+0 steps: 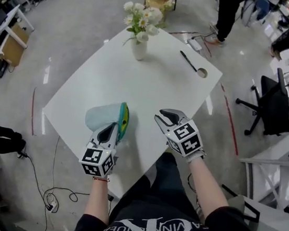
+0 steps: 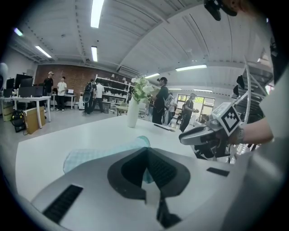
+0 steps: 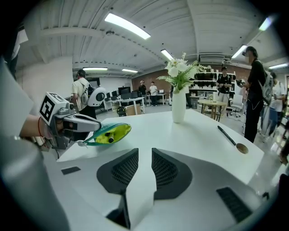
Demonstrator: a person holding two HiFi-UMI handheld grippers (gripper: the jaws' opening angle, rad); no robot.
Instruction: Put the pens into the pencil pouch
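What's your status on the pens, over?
Left hand-held gripper shut on pencil pouch, mouth open. Right hand-held gripper open, empty. One black pen lies on far table corner. Nothing blocking it.

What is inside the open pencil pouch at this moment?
Through the mouth of the pencil pouch, the right gripper view shows yellow lining and one dark round end, probably a pen. The fabric covers the rest of the inside.

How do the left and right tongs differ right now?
The left tongs are shut on the rim of the teal pouch; the right tongs stand apart with nothing between them. The left tongs hold the pouch's yellow-lined mouth facing the right tongs, which touch nothing. Both sit over the near edge of the white table, pointing slightly downward.
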